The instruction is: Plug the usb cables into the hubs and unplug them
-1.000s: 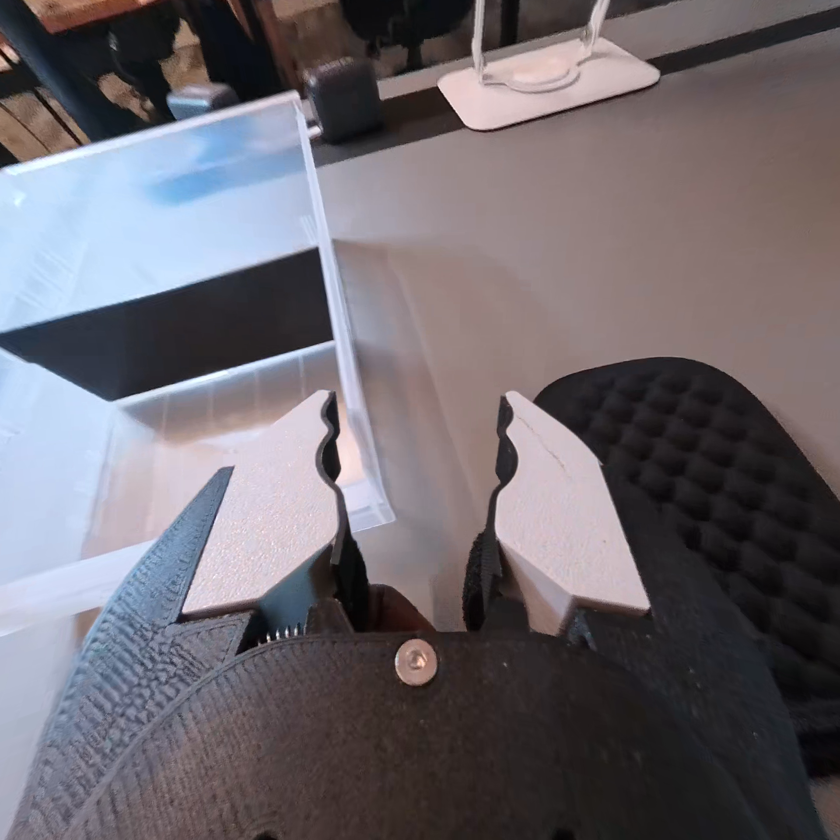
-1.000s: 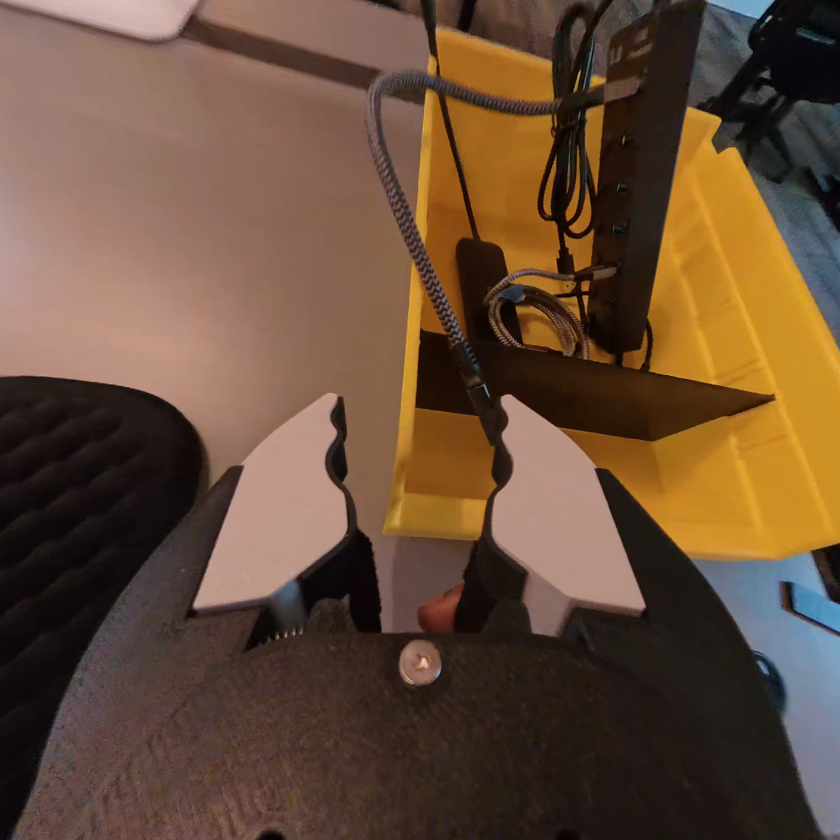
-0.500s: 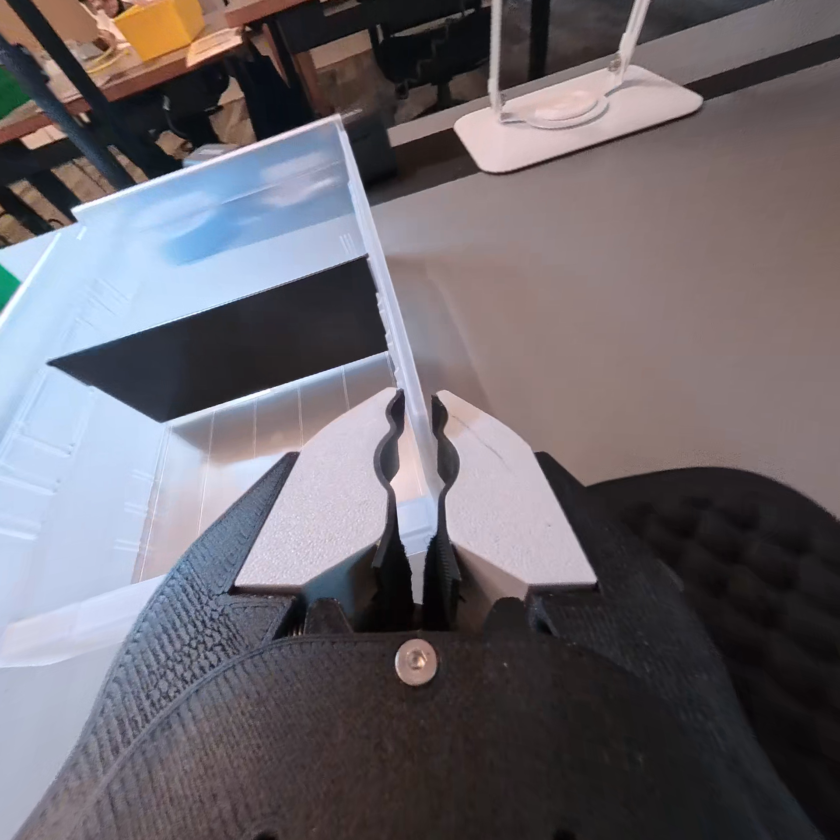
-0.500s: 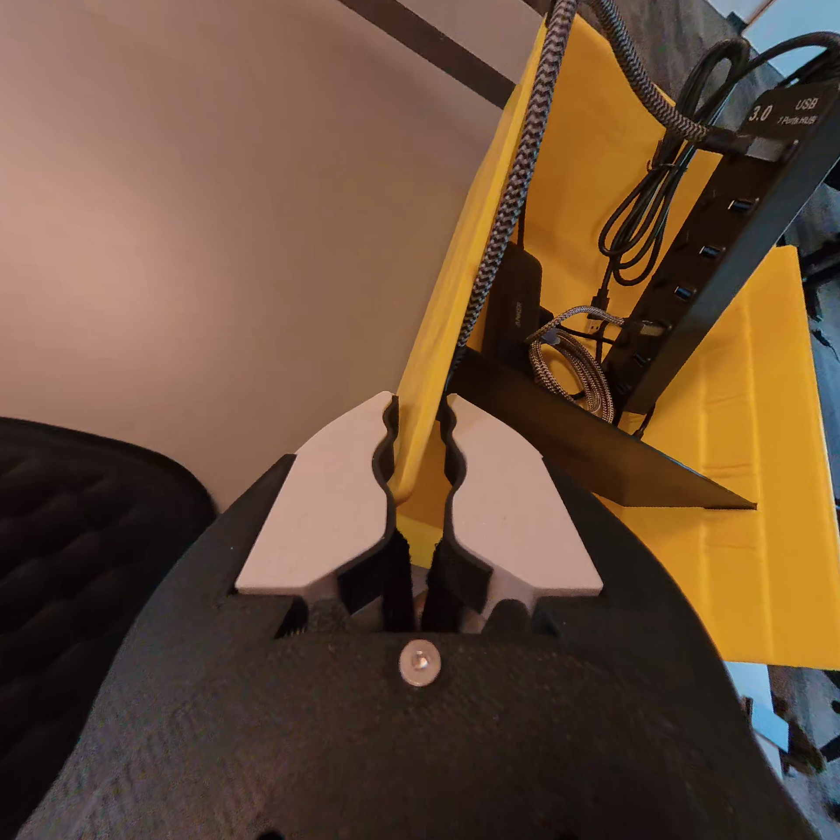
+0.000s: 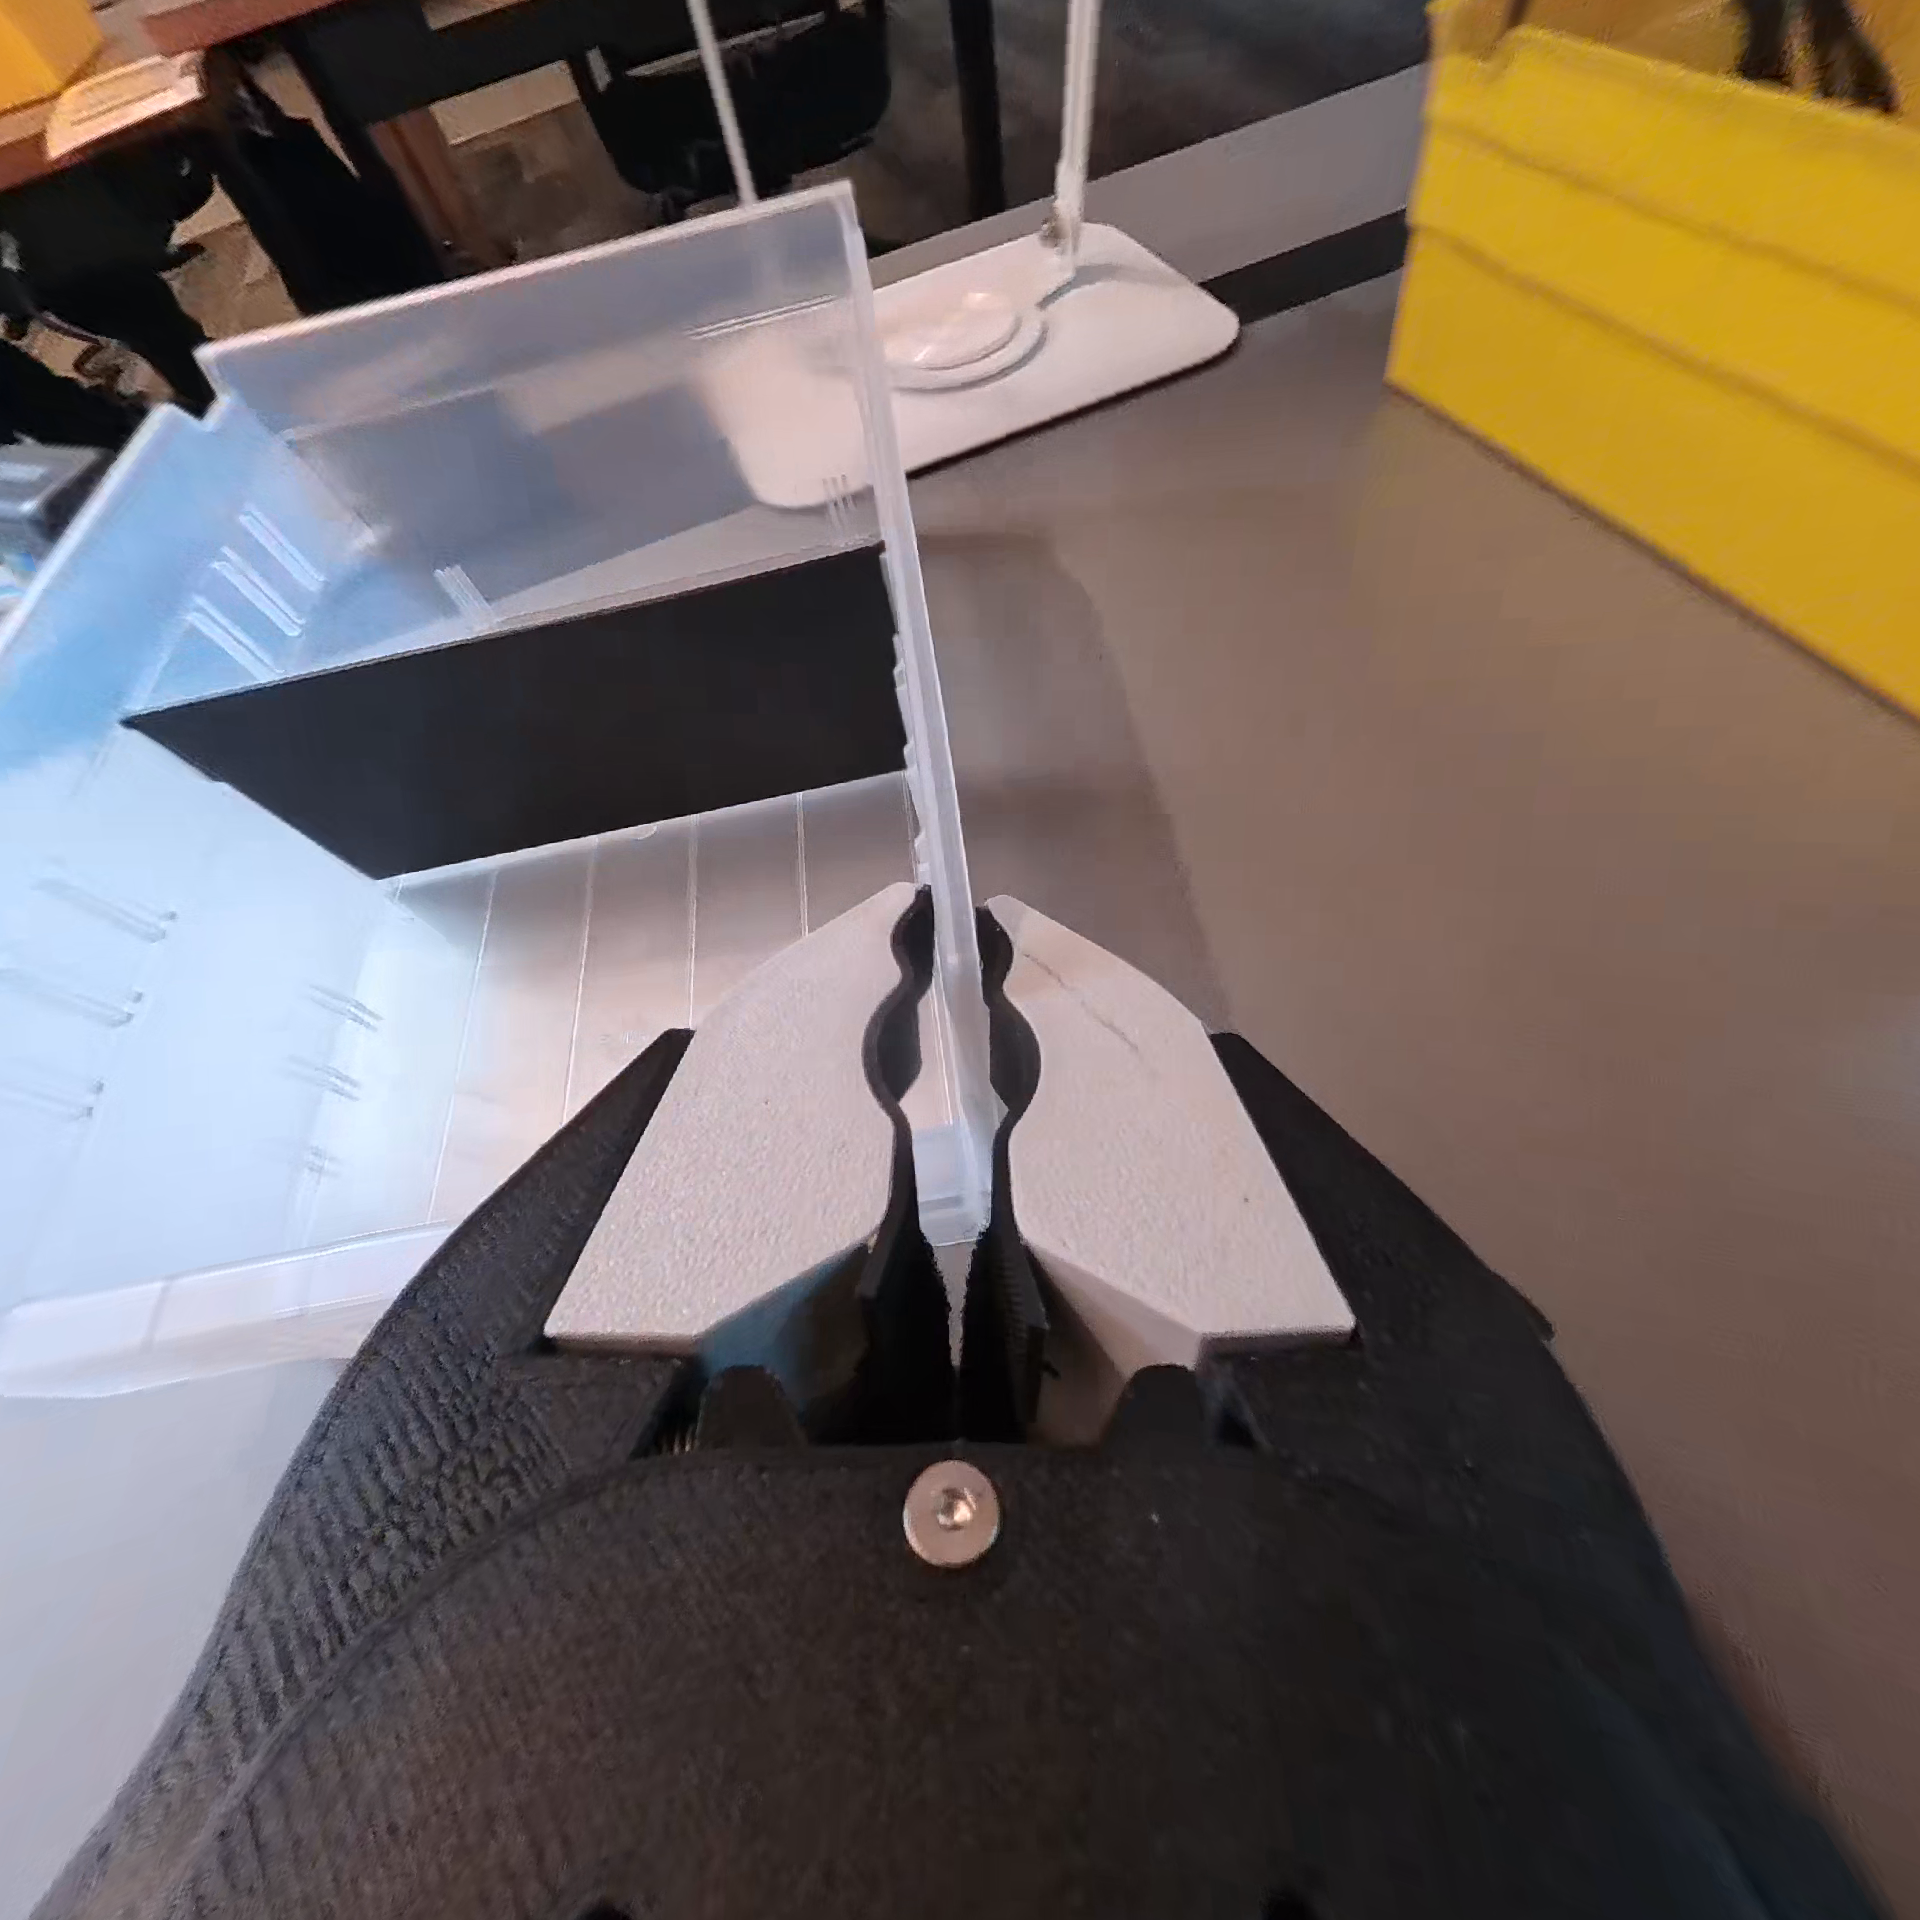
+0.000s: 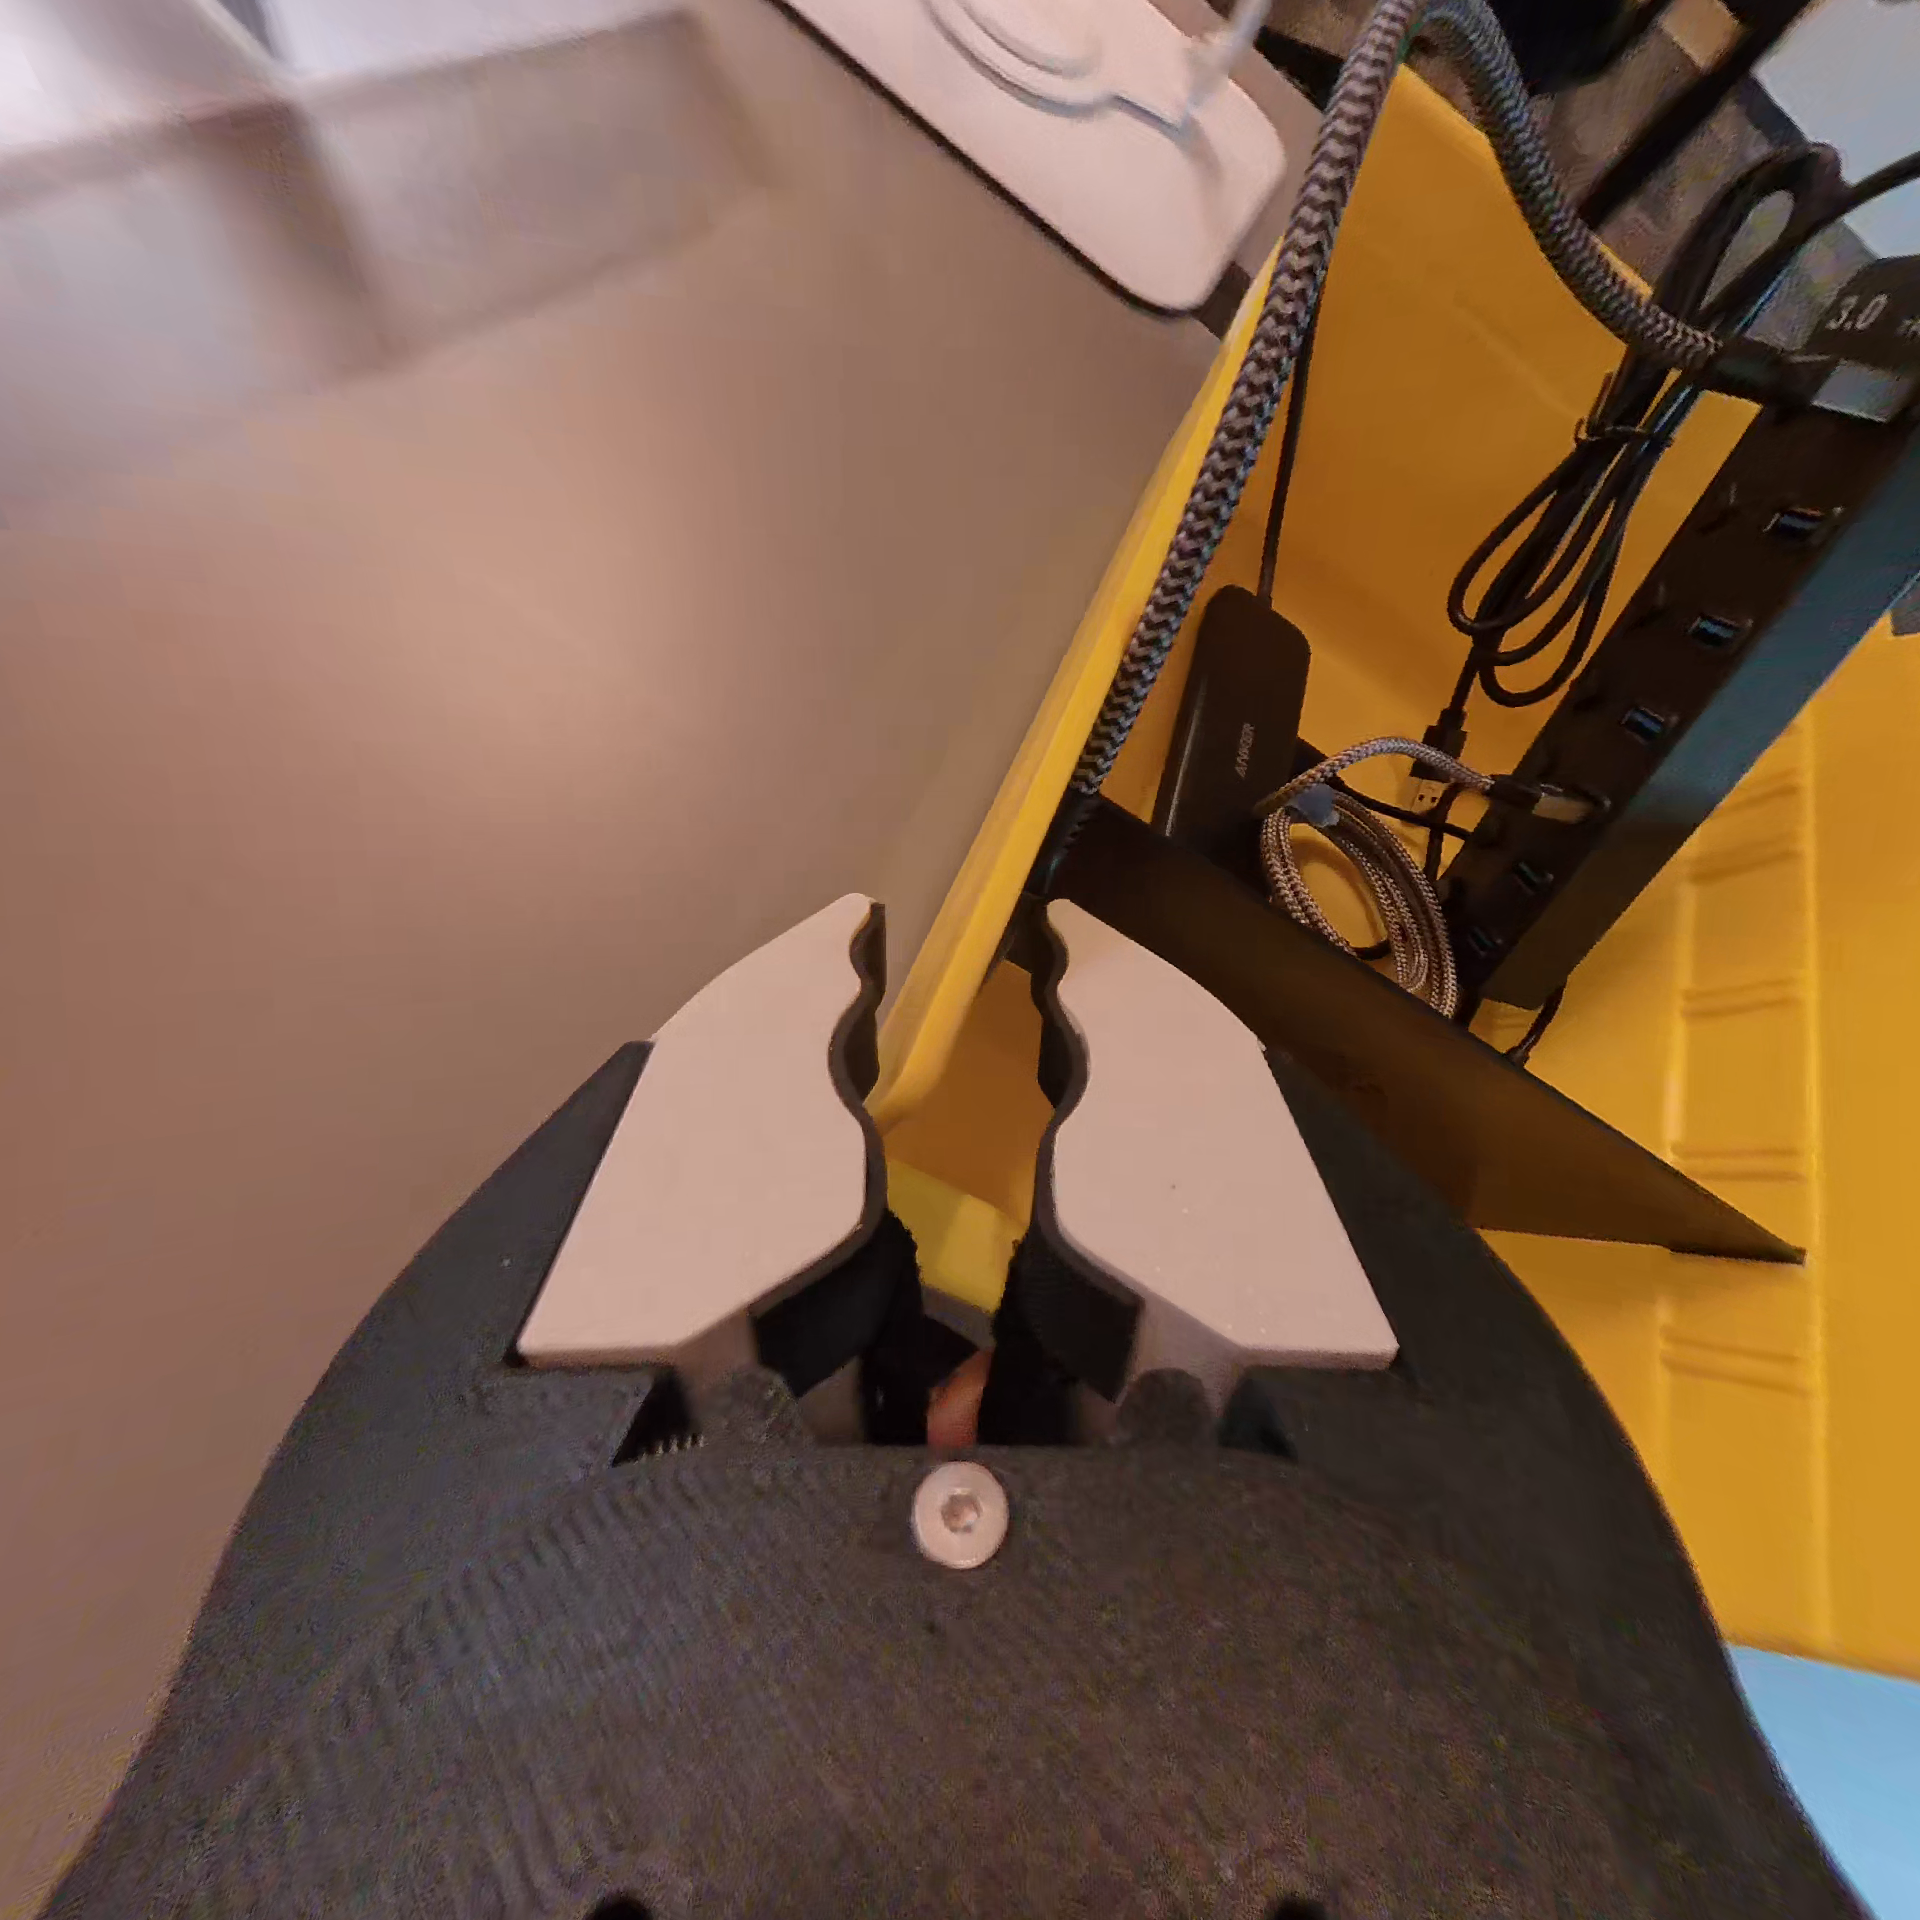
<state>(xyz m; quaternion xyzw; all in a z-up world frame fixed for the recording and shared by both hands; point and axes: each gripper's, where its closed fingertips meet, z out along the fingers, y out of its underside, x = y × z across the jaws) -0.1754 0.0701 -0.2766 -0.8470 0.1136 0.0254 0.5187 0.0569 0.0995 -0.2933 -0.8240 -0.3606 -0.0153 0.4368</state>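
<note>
My left gripper (image 5: 951, 904) is shut on the right side wall of a clear plastic bin (image 5: 520, 312) that has a black divider (image 5: 520, 717) and nothing else showing inside. My right gripper (image 6: 961, 914) is shut on the left wall of a yellow bin (image 6: 1039, 779). Behind that bin's black divider (image 6: 1403, 1091) a long black USB hub (image 6: 1662, 707) leans upright, with a small black hub (image 6: 1236, 707), a coiled braided cable (image 6: 1351, 883) and a thin black cable (image 6: 1538, 582). A braided cable (image 6: 1216, 468) runs from the long hub's top over the bin wall.
Both bins sit on a grey table (image 6: 416, 727). A white lamp base (image 5: 1039, 343) stands at the far edge between them and also shows in the right wrist view (image 6: 1091, 135). The yellow bin (image 5: 1662, 312) shows at the right of the left wrist view.
Both grippers closed from open onto the bin walls. Since then both bins have shifted; the yellow bin and the lamp base have come into the opposite views, and the black padded object has left view.
</note>
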